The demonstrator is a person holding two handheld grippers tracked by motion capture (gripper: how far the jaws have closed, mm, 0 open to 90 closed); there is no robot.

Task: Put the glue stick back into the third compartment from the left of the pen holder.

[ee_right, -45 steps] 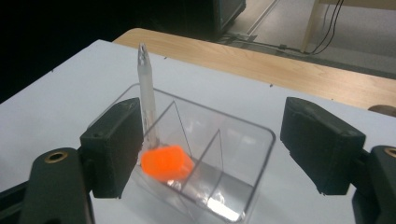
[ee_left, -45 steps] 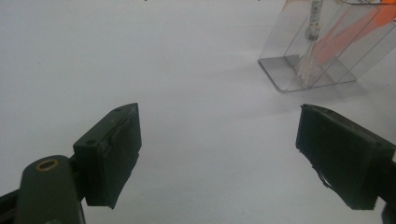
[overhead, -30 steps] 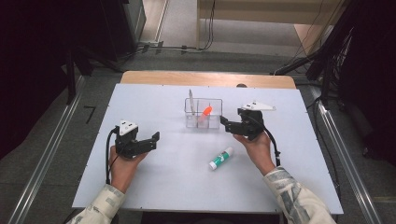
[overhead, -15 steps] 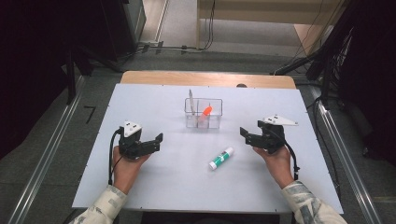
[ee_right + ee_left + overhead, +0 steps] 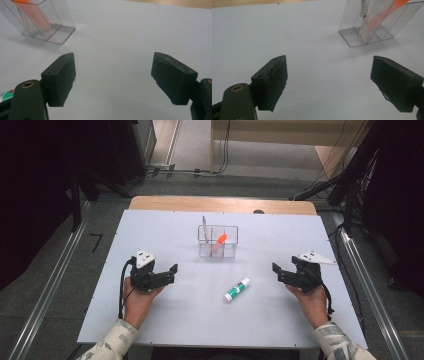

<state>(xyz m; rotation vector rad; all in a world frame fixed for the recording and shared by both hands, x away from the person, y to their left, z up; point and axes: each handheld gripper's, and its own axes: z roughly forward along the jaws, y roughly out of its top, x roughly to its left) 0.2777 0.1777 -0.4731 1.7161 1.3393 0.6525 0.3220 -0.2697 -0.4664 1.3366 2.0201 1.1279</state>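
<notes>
A clear compartment box (image 5: 218,249) stands at the table's middle back, with an orange marker (image 5: 220,239) and a thin silver pen (image 5: 204,226) leaning inside. A white glue stick with a green cap (image 5: 236,290) lies flat in front of it. My left gripper (image 5: 172,272) rests open at the left, jaws pointing right, nothing between them. My right gripper (image 5: 276,270) is open at the right, jaws pointing left toward the glue stick. The left gripper view has its gripper (image 5: 329,85) facing the box (image 5: 372,27). The right gripper view has its gripper (image 5: 113,80) wide apart, with the box (image 5: 42,22) up left.
The white tabletop (image 5: 165,320) spreads out around both hands. A wooden strip (image 5: 220,204) runs along its far edge. Metal rails (image 5: 55,280) flank the table on the floor, and cables (image 5: 170,170) lie beyond it.
My right gripper has pulled back from beside the box to the right side of the table, empty. The left gripper has barely shifted.
</notes>
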